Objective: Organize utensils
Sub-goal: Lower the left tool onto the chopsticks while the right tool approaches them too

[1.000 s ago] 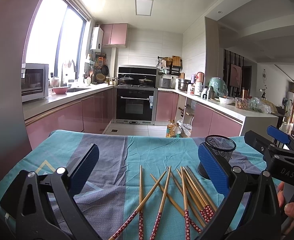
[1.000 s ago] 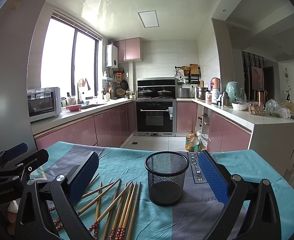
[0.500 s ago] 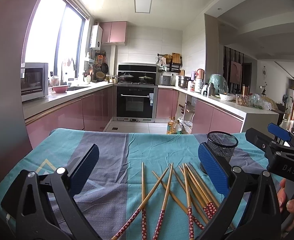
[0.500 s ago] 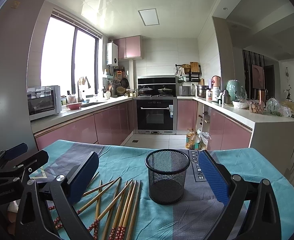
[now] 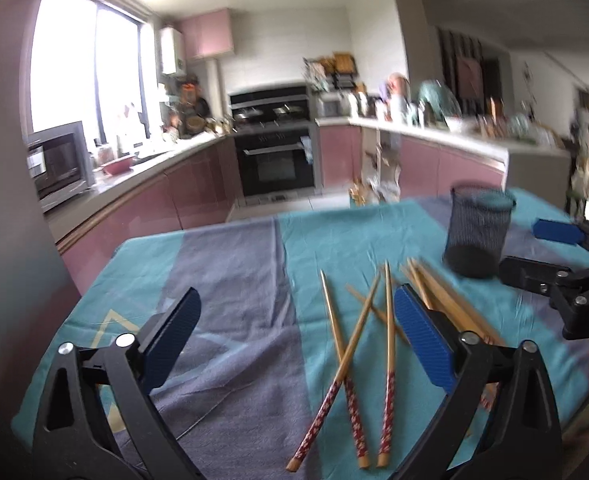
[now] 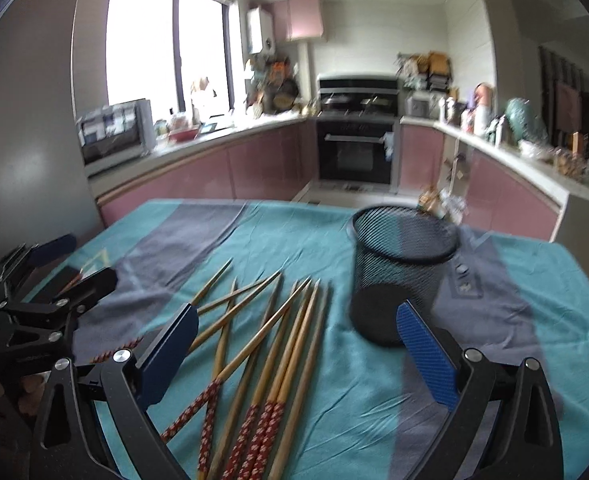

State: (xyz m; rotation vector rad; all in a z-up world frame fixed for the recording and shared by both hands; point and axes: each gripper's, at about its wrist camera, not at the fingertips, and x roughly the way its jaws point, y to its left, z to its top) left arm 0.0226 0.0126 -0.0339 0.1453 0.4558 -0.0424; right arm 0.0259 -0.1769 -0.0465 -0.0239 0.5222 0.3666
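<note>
Slender bamboo chopsticks (image 6: 278,344) with red patterned handles lay scattered and crossed on a wrinkled teal and grey cloth (image 6: 374,392) that covered the table. Just beside their tips stood a round black wire-mesh cup (image 6: 404,268), upright. The left gripper (image 5: 294,336), its black frame tipped with ribbed blue pads, hung wide over the cloth, its jaws closing with nothing pressed between them. The right gripper (image 6: 298,354) was likewise wide and closing, above the chopstick handles, holding nothing.
</note>
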